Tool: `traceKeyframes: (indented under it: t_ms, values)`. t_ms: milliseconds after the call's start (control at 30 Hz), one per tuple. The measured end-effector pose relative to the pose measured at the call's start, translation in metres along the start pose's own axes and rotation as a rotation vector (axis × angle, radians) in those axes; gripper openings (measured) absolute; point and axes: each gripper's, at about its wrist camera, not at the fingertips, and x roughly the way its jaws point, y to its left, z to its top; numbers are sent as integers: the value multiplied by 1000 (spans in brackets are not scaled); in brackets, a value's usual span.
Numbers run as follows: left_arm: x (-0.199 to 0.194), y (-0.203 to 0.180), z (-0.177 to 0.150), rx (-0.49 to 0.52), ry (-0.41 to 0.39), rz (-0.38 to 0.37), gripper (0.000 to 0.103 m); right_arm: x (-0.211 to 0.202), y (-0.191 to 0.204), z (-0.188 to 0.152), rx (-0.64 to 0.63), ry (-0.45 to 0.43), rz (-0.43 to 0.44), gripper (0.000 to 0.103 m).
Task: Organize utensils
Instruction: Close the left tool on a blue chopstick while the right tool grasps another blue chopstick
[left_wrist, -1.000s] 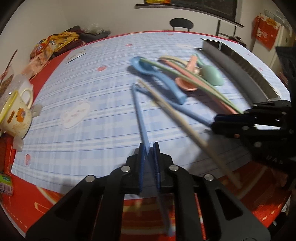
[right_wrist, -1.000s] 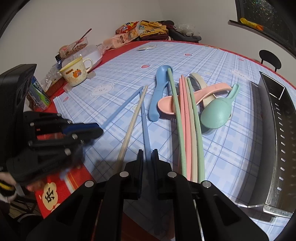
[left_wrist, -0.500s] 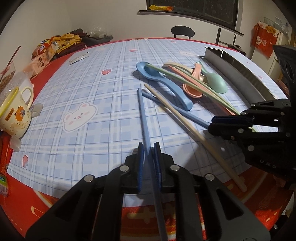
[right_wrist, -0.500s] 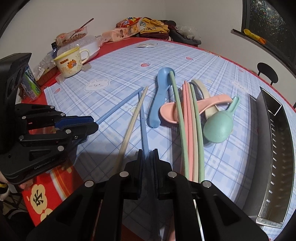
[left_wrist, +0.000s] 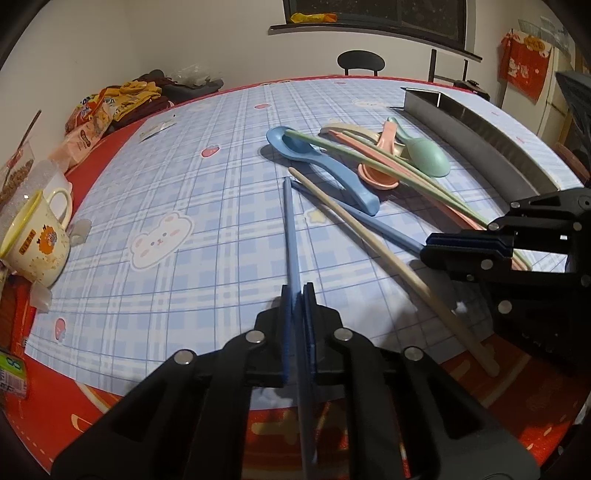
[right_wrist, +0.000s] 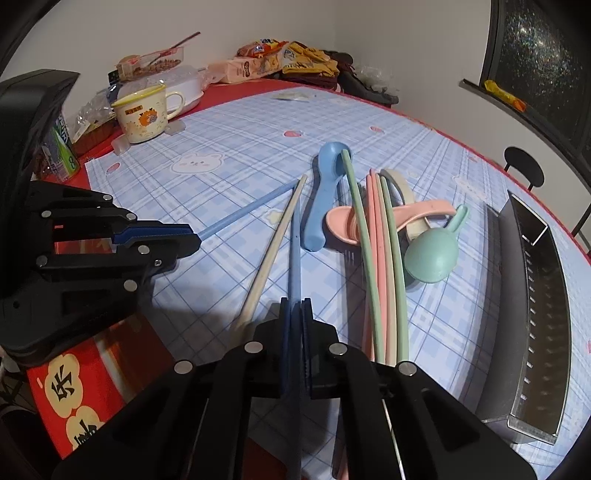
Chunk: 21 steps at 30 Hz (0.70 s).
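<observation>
You are near the start of this job: the metal tray (right_wrist: 532, 332) along the right edge of the right wrist view looks empty as far as it shows, and every utensil is on the checked cloth or in your tongs. Your left gripper (left_wrist: 298, 295), low in the centre of the left wrist view, is clamped narrow on one blue chopstick (left_wrist: 290, 229); your right gripper (right_wrist: 295, 308), low in the centre of its own view, is pinched on the other blue chopstick (right_wrist: 294, 251). Their far tips nearly meet mid-frame, beside the loose cream chopstick (right_wrist: 273, 251). Left to sort are the pile right of centre: the blue spoon (right_wrist: 321, 199), pink spoon (right_wrist: 406, 214), green spoon (right_wrist: 432, 258) and the pink and green chopsticks (right_wrist: 384, 258) lying across them. I judge the blue pair must go to the tray first, then the rest.
</observation>
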Motion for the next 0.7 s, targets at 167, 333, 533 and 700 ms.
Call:
traceKeyframes:
  t_ms: [167,333,533,700]
  values:
    - [-3,13,-1,-66,-14,-29,10,-11,-1,-1,3,-59,-10,6]
    - [-7,22,-2,-116,-36,-42,10,-21,-5,-2,19,-109,-25,6]
    - [-10,36,-4,-191,-58,-87,10,-29,-14,-4,59,-151,-12,6]
    - [-15,46,-8,-244,-87,-128,10,-31,-16,-5,72,-163,-4,6]
